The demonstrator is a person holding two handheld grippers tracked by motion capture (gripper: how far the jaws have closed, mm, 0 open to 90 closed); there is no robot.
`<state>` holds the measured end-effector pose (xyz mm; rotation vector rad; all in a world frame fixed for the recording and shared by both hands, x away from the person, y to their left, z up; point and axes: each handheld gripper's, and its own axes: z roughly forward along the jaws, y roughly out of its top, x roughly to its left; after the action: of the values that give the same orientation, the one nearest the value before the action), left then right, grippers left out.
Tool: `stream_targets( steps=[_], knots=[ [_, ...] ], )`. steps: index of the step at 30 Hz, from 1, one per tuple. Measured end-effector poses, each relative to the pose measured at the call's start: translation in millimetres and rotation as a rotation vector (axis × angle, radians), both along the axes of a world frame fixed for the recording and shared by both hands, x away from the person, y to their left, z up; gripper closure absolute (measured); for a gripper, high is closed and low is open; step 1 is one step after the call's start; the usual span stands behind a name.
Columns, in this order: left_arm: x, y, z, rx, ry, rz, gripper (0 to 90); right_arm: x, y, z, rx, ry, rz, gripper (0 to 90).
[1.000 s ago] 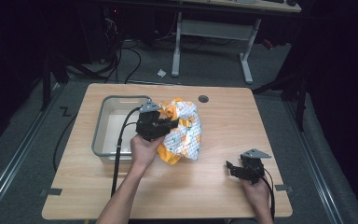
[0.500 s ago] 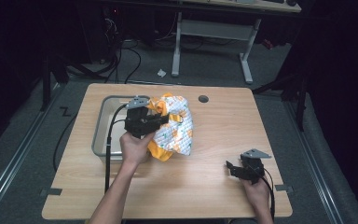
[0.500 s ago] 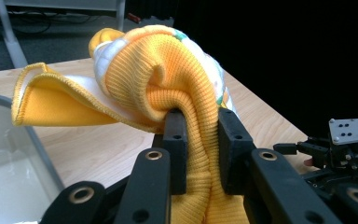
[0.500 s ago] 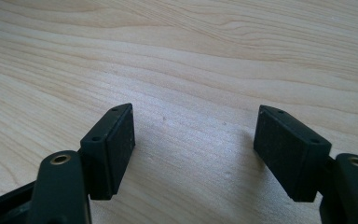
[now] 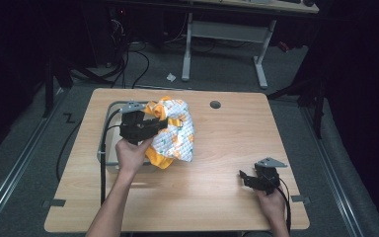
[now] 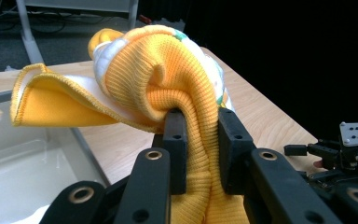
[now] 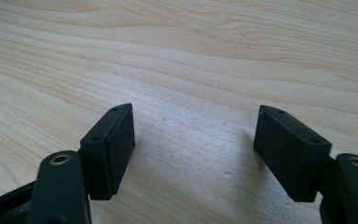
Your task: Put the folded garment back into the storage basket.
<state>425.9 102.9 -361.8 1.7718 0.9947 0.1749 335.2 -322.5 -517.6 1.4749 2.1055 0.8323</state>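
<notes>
An orange and white patterned cloth [image 5: 173,133] hangs bunched over the table, just right of a clear plastic bin [image 5: 107,148]. My left gripper [image 5: 159,124] is shut on the cloth; in the left gripper view its jaws pinch an orange ribbed fold of the cloth [image 6: 182,93] above the bin's edge [image 6: 86,149]. My right gripper [image 5: 244,177] rests low at the table's front right, open, with bare wood between its pads [image 7: 114,144]. That right gripper [image 6: 307,150] also shows far off in the left gripper view.
The wooden table [image 5: 227,148] has a round cable hole [image 5: 215,104] near its back edge. A desk frame [image 5: 222,49] and cables lie on the dark floor beyond. Free wood stretches between the cloth and the right gripper.
My left gripper has carried the cloth leftward and slightly toward me, over the bin's right edge. The right gripper has stayed put.
</notes>
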Motion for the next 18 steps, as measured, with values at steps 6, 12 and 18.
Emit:
stream_targets(
  steps=[6, 12, 18],
  knots=[
    [-1.1, 11.7, 4.0, 0.015, 0.002, 0.022, 75.8, 0.0, 0.0, 0.0, 0.0, 0.0, 0.0, 29.2],
    [-1.0, 22.5, 3.9, 0.012, 0.002, 0.039, 75.8, 0.0, -0.1, 0.1, 0.0, 0.001, 0.001, 29.2],
    [0.3, 31.1, 2.9, 0.016, 0.011, 0.049, 75.8, 0.0, 0.0, 0.0, 0.0, 0.0, 0.0, 29.2]
  ],
)
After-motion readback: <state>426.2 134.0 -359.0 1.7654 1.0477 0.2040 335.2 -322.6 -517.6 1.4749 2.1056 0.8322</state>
